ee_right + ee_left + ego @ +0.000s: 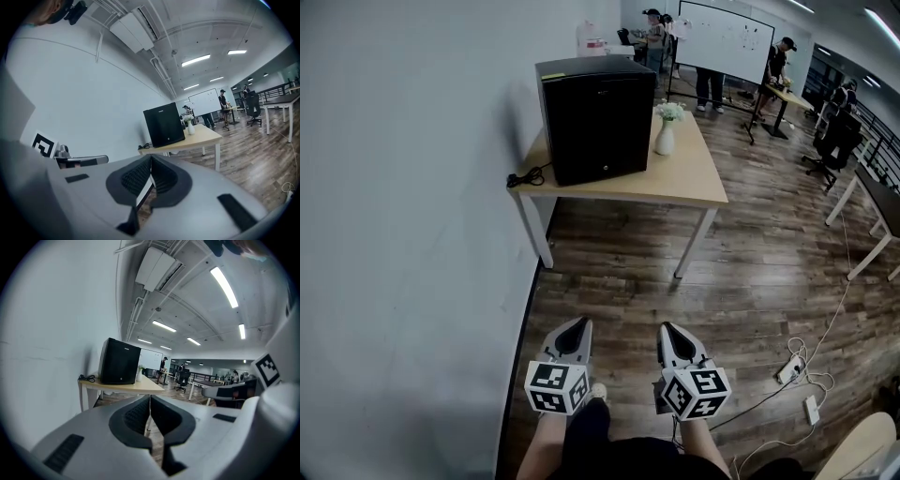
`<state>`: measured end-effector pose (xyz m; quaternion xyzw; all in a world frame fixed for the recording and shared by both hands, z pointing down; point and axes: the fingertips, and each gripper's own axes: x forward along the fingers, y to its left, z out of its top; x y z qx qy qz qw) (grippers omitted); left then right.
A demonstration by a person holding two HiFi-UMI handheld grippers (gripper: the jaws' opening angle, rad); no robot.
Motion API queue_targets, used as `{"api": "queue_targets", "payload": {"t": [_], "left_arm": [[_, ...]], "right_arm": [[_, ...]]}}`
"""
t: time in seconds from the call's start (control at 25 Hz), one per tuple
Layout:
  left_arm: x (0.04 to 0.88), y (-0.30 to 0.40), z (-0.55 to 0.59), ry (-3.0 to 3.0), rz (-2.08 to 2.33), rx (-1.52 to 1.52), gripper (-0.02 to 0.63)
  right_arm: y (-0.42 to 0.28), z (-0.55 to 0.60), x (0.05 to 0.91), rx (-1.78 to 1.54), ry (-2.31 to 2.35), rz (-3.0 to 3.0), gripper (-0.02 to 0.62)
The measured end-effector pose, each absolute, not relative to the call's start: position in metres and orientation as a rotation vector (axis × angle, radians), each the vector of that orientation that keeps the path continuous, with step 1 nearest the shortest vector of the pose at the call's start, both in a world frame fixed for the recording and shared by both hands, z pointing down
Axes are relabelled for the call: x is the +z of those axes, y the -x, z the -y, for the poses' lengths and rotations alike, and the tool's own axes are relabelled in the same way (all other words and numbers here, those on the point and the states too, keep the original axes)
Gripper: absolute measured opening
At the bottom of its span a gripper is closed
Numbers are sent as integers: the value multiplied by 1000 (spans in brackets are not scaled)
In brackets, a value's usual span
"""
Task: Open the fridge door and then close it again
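Black mini fridge [598,117] sits on the left end of a light wood table [698,183], close to the white wall [403,234]. Its door is shut and the front faces the person. A white vase [665,139] with flowers stands just beside the fridge on its right. A black cable [528,175] lies coiled on the table's left corner, next to the fridge's lower left edge.

Both tongs are low in the head view, well apart from the fridge, with a stretch of wood floor [750,291] between them and the table. The left gripper [578,323] has its jaws pressed together, tips meeting, with nothing between them. The right gripper [667,329] is the same, jaws closed with nothing held. They are side by side, near each other, and both point roughly toward the table. Each one's own view has the fridge straight ahead above the closed tips, small and far off. Neither touches the fridge or the table.

Behind the table there is a whiteboard [724,39], with several people standing around it and more desks on the right. A white power strip [789,369] with cords lies on the floor, right of the right gripper.
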<state>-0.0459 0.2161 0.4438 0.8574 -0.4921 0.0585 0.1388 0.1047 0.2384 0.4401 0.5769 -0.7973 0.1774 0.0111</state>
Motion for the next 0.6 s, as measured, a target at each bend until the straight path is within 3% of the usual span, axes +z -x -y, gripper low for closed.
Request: {"api": "queue_targets", "payload": {"t": [0.6], "left_arm": [[427,86,-98,-2496,1426,138,6]], "right_arm": [[-71,-121,425,505,-1817,2466,-9]]}}
